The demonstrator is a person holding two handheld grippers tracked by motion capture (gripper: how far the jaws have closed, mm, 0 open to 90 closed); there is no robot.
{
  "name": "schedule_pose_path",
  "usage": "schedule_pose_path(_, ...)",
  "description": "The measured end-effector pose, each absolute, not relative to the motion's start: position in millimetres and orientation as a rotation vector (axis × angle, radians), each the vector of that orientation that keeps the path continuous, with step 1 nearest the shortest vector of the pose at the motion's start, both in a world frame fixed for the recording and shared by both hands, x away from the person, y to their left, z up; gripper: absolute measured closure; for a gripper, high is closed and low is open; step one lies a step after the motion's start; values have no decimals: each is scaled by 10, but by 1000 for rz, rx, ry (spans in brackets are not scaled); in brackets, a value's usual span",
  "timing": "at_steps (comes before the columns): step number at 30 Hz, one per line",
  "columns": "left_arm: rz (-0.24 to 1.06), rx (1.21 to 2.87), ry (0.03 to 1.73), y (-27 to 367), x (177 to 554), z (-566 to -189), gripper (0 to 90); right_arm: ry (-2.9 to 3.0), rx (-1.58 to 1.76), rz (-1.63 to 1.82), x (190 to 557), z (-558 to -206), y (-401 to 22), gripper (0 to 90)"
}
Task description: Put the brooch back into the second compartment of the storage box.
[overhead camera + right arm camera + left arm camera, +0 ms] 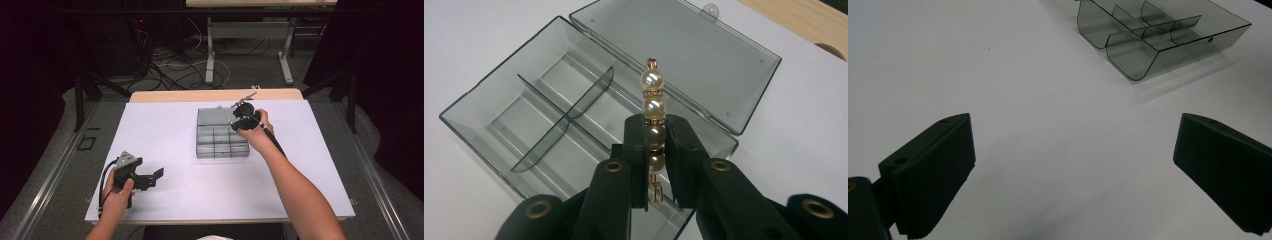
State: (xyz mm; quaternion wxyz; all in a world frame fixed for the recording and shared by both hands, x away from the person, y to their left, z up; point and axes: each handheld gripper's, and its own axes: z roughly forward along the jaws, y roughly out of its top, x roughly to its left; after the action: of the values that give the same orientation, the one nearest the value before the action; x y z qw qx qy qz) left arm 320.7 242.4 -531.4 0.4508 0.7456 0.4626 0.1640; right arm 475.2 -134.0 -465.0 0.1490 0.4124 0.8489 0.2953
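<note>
Item: our right gripper [655,150], jaws pinched on a pearl bead strand [653,107] held upright above the open smoke-grey compartment box [549,117], its lid [684,55] folded back. We judge the carry done and placing next: lower into one compartment, then release. Our left gripper [1073,165] rests apart on the white table [1048,100], jaws spread, empty.

The table top [165,150] is white, with a light wood strip along its far edge. The box [514,120] near the middle of the table is see-through smoky grey, and so are its open lid [704,65] and its little walls inside. The pearl string [654,107] has shiny cream-white pearls with thin gold rings between them and gold loops at both ends. The right gripper [655,165] is black with brass-coloured screws. The left gripper [1073,165] is black too.
</note>
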Motion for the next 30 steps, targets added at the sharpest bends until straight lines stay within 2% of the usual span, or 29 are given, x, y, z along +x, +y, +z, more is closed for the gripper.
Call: schedule_pose_path(30,407,1843,1144,2438,3203,-5310,32,2446,1210,869,4863,-4774,-1087,809)
